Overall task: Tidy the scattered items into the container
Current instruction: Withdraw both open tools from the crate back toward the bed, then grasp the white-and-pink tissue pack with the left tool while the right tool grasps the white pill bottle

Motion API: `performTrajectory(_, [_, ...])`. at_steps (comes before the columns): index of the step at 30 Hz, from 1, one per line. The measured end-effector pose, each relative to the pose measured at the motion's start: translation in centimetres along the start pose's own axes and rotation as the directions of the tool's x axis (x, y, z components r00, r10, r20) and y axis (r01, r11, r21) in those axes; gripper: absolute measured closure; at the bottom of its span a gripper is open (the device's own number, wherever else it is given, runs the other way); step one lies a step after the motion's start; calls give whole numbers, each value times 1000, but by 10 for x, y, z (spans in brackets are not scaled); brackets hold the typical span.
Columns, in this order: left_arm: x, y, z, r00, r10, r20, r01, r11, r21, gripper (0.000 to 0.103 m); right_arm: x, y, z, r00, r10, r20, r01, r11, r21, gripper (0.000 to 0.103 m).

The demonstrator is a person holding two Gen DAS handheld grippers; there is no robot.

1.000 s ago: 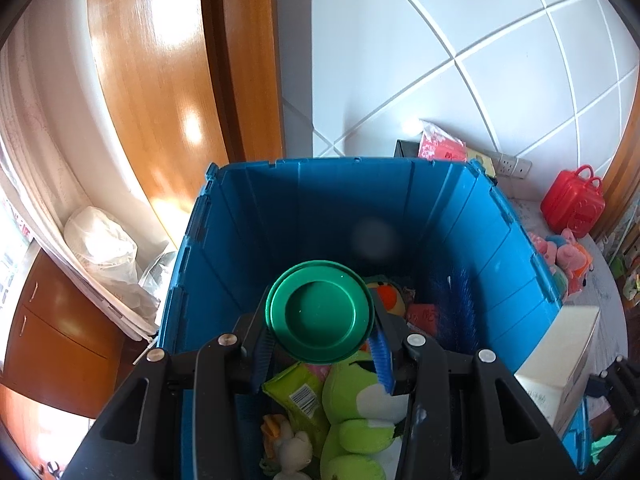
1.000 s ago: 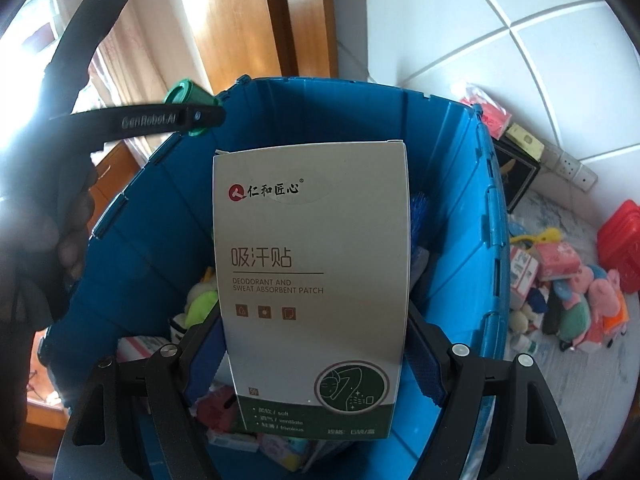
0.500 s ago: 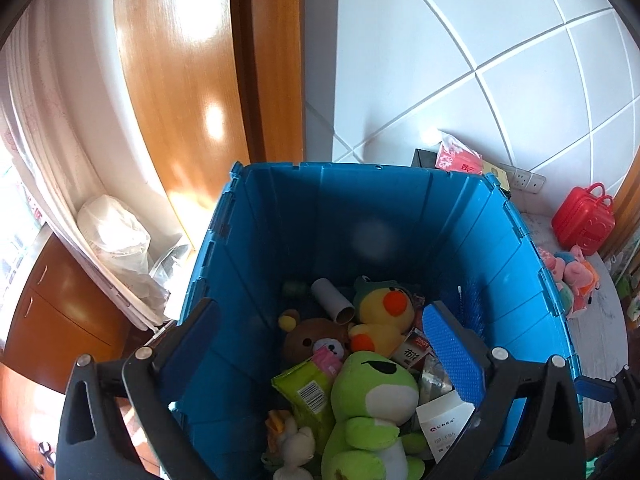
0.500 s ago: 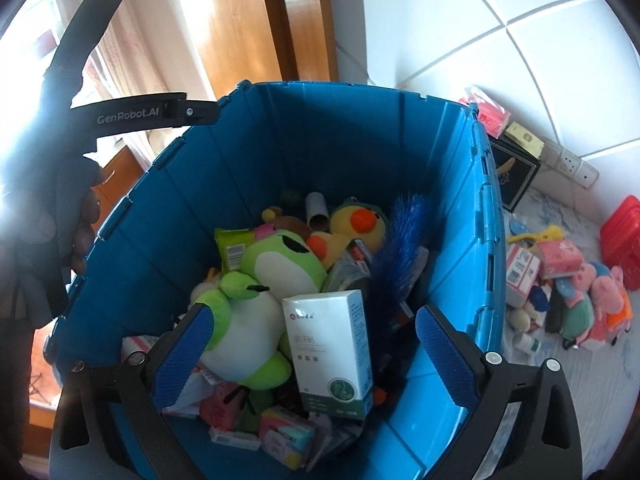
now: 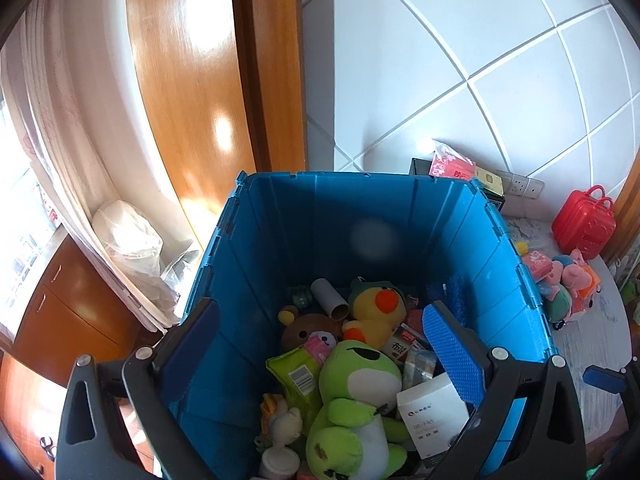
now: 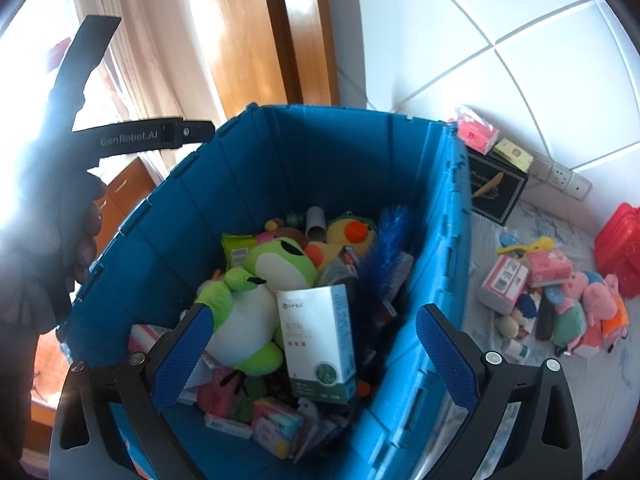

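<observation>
Both claws, the left gripper [image 5: 320,344] and the right gripper [image 6: 316,348], are hanging released and empty over the blue storage bin [image 6: 448,240], their jaws having just been opening. Inside, the white patch box [image 6: 318,340] is leaning against the green frog plush [image 6: 256,292], so the drop-off step is looking finished. Next they are needing to swing toward the tissue packs [image 6: 524,276] and pig plushes [image 6: 600,300] lying beside the bin.

Blue bin [image 6: 424,264] w/ open top, upper half free; toys [image 6: 260,280] fill bottom.
</observation>
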State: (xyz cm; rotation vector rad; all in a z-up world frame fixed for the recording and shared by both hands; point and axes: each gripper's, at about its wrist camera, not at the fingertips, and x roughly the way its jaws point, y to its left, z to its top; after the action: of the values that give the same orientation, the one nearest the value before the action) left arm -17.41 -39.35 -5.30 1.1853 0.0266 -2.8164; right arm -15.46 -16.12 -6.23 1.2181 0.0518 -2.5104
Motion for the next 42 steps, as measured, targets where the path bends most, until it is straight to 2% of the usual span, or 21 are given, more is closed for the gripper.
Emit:
performTrajectory(6, [-26, -45, -3, 1000, 16, 18, -16, 1000, 19, 0, -40, -40, -11, 997, 19, 81, -21, 999, 28, 0])
performTrajectory(10, [-42, -92, -4, 999, 7, 36, -8, 999, 38, 0, -67, -79, -23, 993, 9, 115, -16, 998, 60, 0])
performTrajectory(17, [-59, -186, -7, 997, -36, 61, 33, 998, 51, 0, -103, -164, -57, 994, -26, 104, 16, 995, 94, 0])
performTrajectory(24, [-43, -277, -18, 998, -55, 26, 53, 996, 67, 0, -120, -251, -98, 995, -56, 80, 48, 993, 107, 0])
performTrajectory(31, [-5, -340, -35, 998, -57, -24, 58, 996, 69, 0, -96, -327, -138, 998, -54, 7, 53, 988, 146, 0])
performTrajectory(36, [40, -368, -46, 996, -59, -64, 65, 993, 101, 0, -61, -356, -160, 998, -59, -35, 63, 988, 142, 0])
performTrajectory(42, [107, -387, -59, 989, -55, -136, 77, 984, 163, 0, -7, -379, -182, 993, -64, -103, 83, 977, 198, 0])
